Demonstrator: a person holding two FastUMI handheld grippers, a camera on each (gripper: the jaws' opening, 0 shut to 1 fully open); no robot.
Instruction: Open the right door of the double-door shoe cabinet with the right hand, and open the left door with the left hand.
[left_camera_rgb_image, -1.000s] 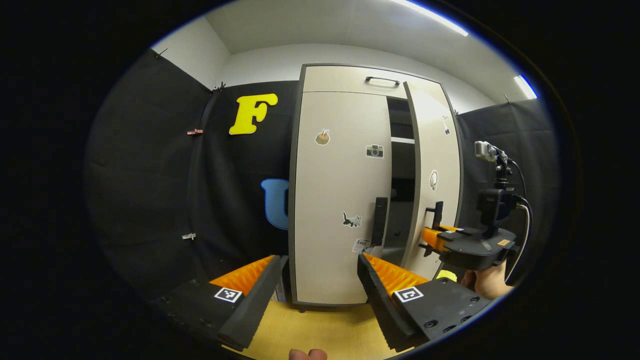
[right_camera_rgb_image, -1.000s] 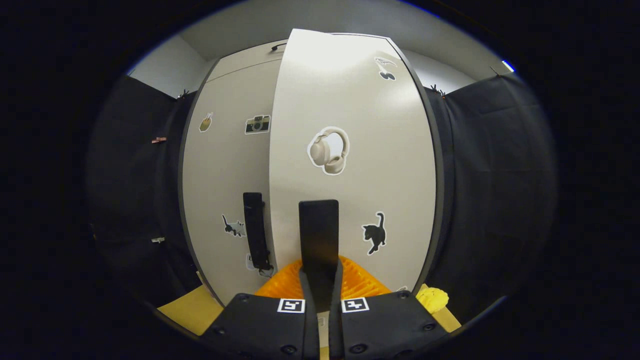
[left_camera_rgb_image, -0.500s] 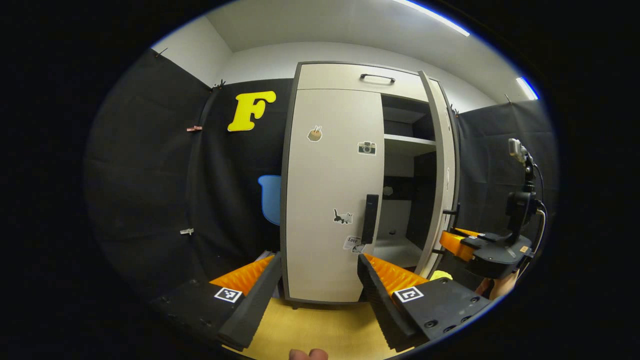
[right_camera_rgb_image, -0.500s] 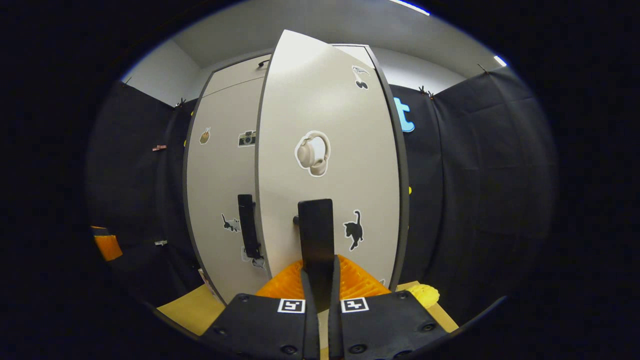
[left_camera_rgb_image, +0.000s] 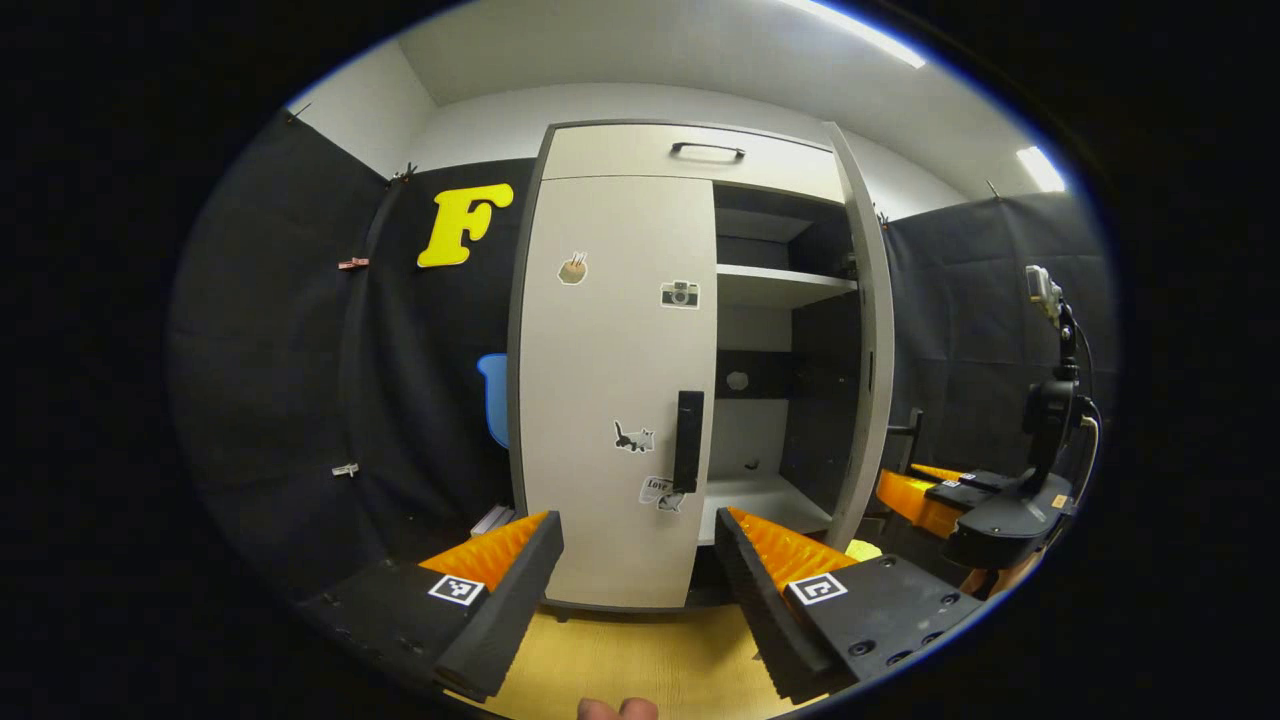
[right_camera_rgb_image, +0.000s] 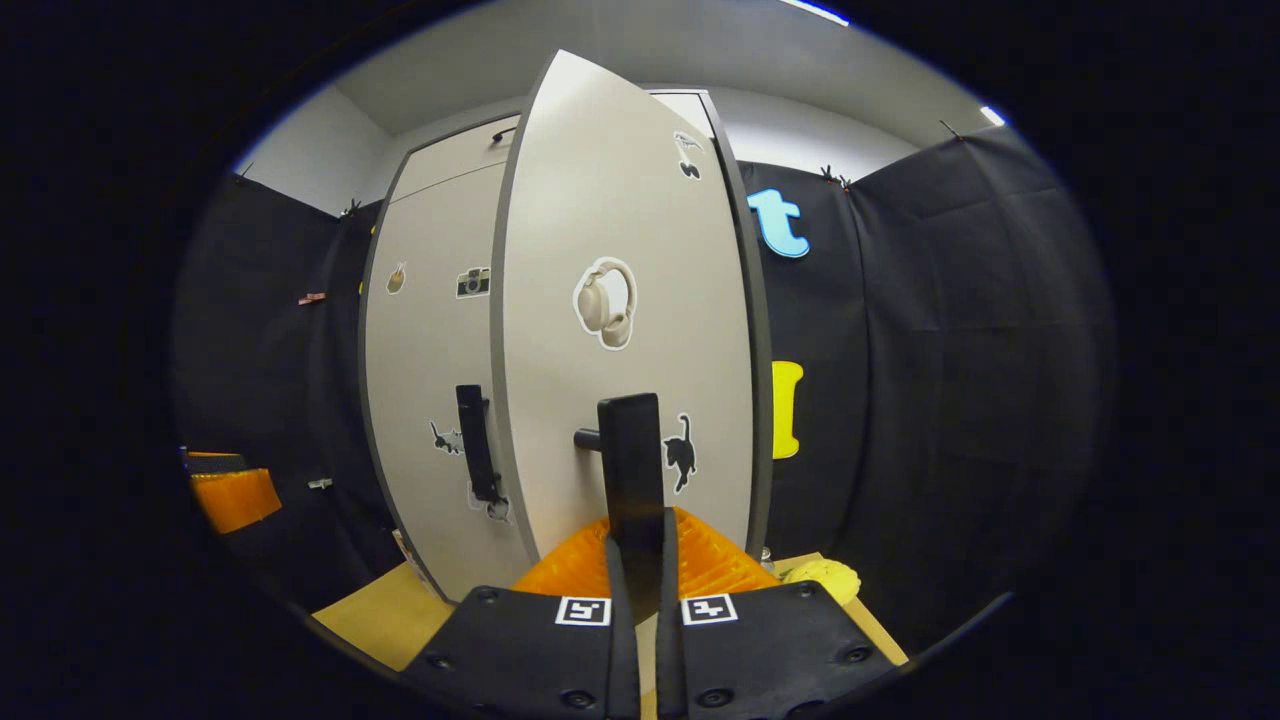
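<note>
Two claws: right claw (right_camera_rgb_image: 640, 560) pinches the right door's handle (right_camera_rgb_image: 630, 460), right door (right_camera_rgb_image: 620, 300) swung wide; left claw (left_camera_rgb_image: 640, 560) spread, facing the closed left door (left_camera_rgb_image: 610, 390) ahead.

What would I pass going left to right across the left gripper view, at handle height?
Black cloth wall → closed left door → its handle → open cabinet inside → right door's edge → right gripper.
</note>
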